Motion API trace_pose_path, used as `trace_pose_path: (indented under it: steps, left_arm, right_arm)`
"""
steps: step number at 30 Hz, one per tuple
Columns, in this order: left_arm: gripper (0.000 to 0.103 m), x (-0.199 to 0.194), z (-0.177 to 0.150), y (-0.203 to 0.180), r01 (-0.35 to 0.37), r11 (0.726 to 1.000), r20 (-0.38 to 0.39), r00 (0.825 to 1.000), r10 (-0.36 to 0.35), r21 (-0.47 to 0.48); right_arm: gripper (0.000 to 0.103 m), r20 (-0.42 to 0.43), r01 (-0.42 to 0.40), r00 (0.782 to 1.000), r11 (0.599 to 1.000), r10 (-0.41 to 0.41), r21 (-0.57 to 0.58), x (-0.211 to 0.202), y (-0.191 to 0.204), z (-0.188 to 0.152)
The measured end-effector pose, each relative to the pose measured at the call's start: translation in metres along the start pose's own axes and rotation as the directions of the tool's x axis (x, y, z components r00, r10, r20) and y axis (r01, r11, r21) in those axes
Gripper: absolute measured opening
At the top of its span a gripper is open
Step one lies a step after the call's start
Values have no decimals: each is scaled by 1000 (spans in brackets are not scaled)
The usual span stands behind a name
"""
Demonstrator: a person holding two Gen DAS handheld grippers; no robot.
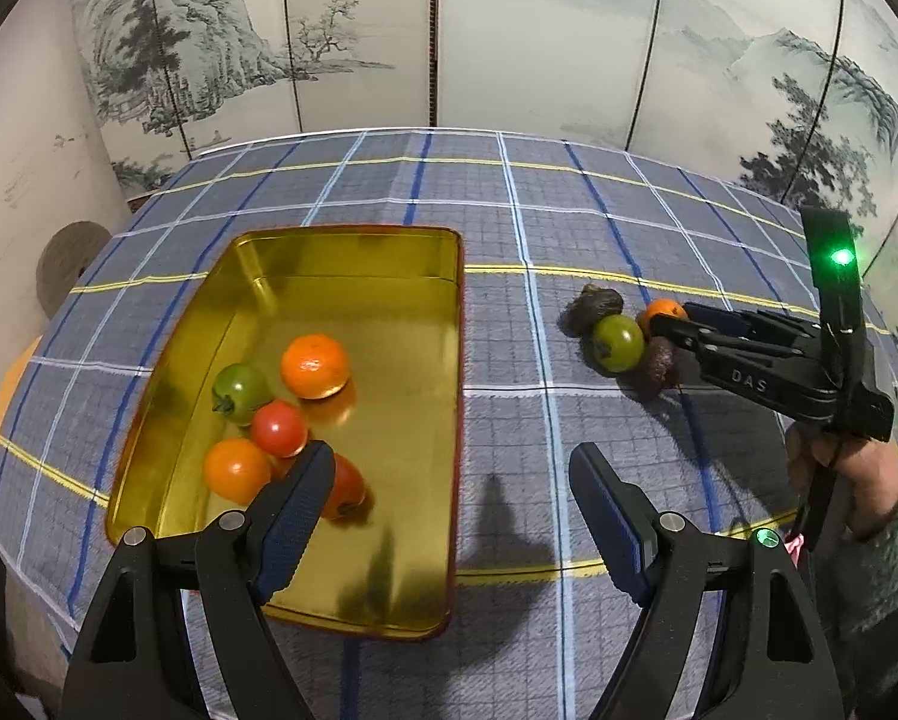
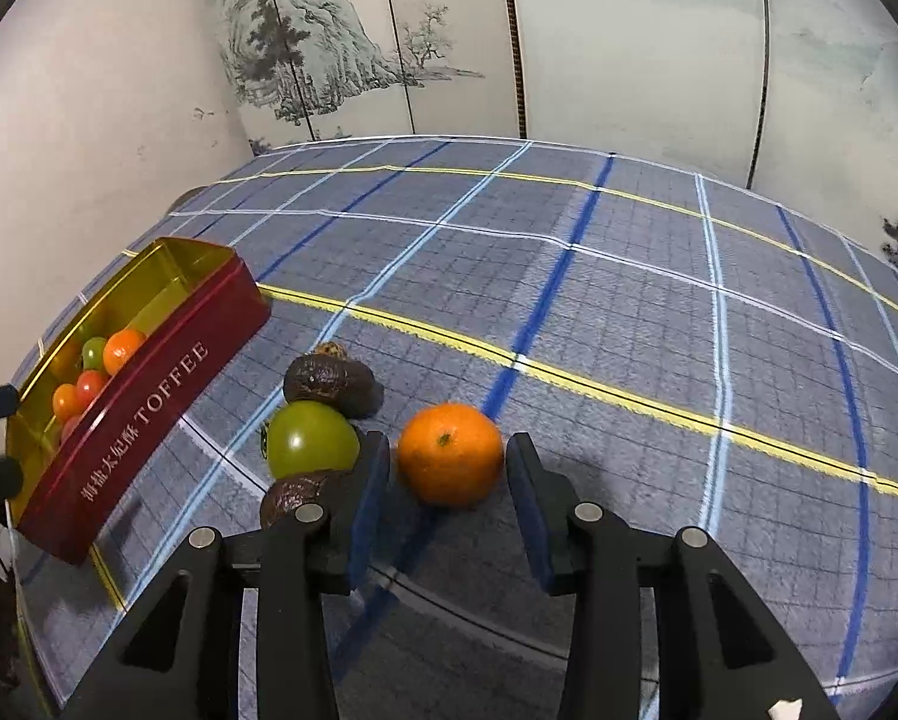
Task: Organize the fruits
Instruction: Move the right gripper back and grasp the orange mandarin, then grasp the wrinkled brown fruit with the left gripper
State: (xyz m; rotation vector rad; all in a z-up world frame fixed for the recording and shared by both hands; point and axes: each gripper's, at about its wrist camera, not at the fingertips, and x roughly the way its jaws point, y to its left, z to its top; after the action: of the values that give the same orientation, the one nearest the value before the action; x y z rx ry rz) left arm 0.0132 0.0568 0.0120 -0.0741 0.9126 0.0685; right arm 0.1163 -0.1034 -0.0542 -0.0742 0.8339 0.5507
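The right tongs [image 2: 446, 468] stand parted around the round orange mandarin [image 2: 450, 453] on the checked tabletop [image 2: 628, 312], not gripping; next, close, lift, carry to the gold tin tray [image 1: 353, 252], where the left tongs [image 1: 451, 480] hover wide, empty.

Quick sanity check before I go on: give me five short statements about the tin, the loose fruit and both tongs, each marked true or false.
1. The tin already holds several fruits. True.
2. The right tongs are clamped on the green tomato. False: the loose orange sits between their pads, with a gap on at least one side, and the green tomato lies just outside them.
3. The left tongs are open and hold nothing. True.
4. The loose fruit on the cloth is only oranges. False: there are also the green tomato and dark brown fruits.
5. The tin is blue outside. False: it is red, with TOFFEE lettering.
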Motion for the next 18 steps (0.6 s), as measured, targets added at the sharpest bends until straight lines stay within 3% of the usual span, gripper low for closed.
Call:
trace_pose_path:
  steps: [13,18]
  left_arm:
    - [81,11,-4,-16,22,999,-24,999,-21,26]
    - [81,13,-3,-21,36,999,-21,999,-35,30]
  right_arm:
    - [38,-48,-22,999,999,24,50,11,-8,0]
    - [35,-35,18,999,1000,-17,20,7,-2,-4]
